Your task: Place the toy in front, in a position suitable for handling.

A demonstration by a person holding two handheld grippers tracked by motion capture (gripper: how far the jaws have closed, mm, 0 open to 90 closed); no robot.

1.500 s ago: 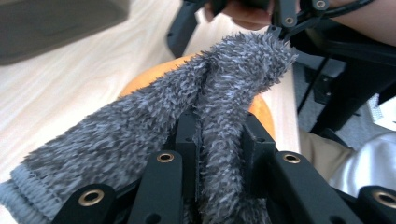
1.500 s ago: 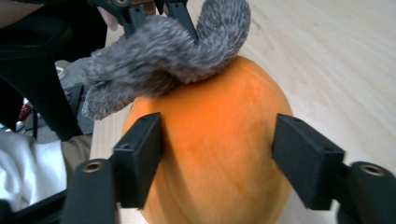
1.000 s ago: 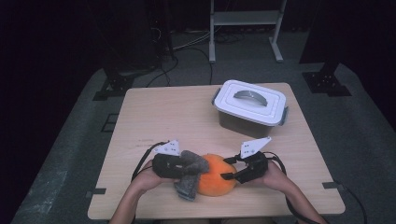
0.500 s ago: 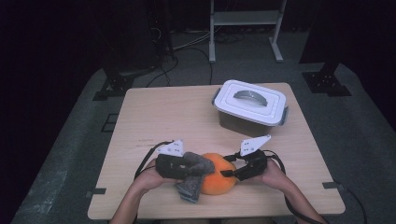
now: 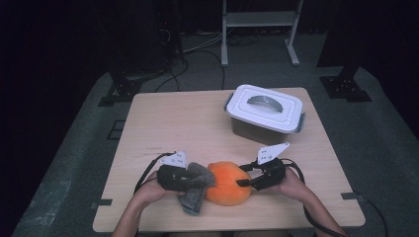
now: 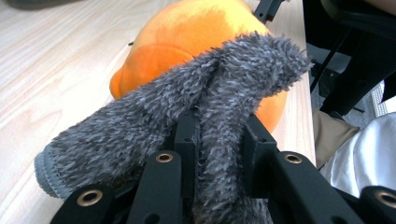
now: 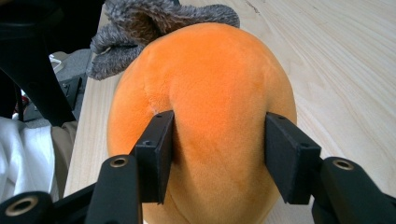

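The soft round toy (image 5: 227,183) is bright orange. The fuzzy cloth (image 5: 193,186) is grey with a lighter grey edge. The box (image 5: 264,114) has a white lid, and the table (image 5: 188,123) is pale wood.

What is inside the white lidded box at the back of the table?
That cannot be seen: the box is closed, its white lid with a grey handle covering the whole top, and its walls show nothing of the inside.

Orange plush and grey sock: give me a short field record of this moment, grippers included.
plush: orange plush lying near the table's front edge
sock: grey sock draped against the plush
left gripper: left gripper shut on the sock
right gripper: right gripper pinching a fold of the plush, jaws just closing further
box: white lidded box at far right, lid on
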